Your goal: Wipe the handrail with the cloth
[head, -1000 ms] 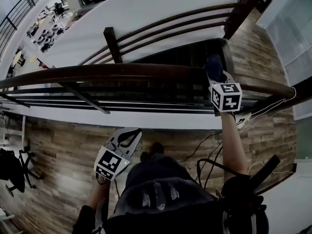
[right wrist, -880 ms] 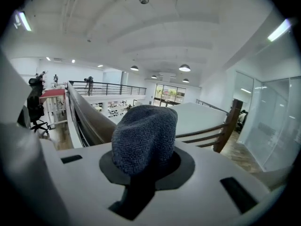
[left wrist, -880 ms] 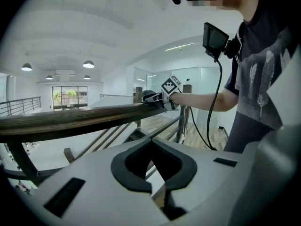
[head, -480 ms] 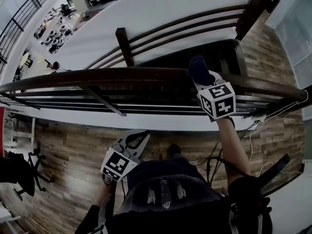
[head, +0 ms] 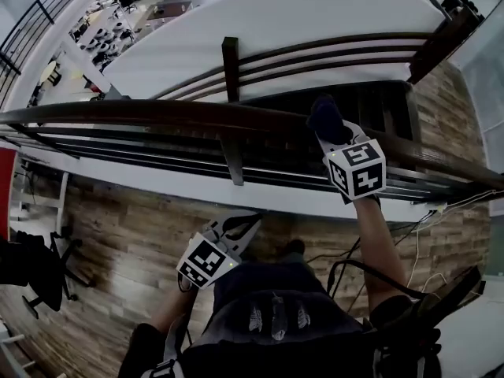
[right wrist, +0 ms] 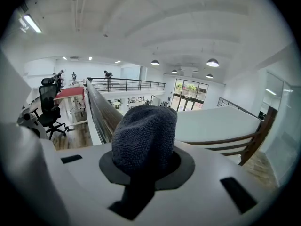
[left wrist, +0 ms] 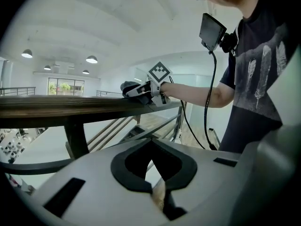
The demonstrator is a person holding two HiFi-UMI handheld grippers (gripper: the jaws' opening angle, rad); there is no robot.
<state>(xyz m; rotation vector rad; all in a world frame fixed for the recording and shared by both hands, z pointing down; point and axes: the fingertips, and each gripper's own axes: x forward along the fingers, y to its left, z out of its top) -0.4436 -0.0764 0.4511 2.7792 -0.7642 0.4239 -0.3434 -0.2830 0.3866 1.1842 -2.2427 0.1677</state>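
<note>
A dark wooden handrail (head: 157,115) runs across the head view from left to right. My right gripper (head: 334,132) is shut on a dark blue-grey cloth (head: 324,118) that rests on top of the rail. In the right gripper view the bunched cloth (right wrist: 145,138) fills the jaws of the right gripper (right wrist: 146,160), with the handrail (right wrist: 101,109) stretching away to the left. My left gripper (head: 250,221) hangs low by my waist, apart from the rail, shut and holding nothing. The left gripper view shows the left gripper (left wrist: 151,144) below the handrail (left wrist: 70,108) and the cloth (left wrist: 130,86) on it.
A rail post (head: 232,164) stands just left of my right gripper. Beyond the rail a stairwell (head: 346,93) drops away, with a second railing (head: 315,50) behind it. An office chair (head: 31,270) stands at the left on the wood floor. Cables (head: 409,258) trail at the right.
My right gripper and the cloth have slid left along the handrail, nearer the rail post. I have stepped left too. The left gripper has stayed low and shut.
</note>
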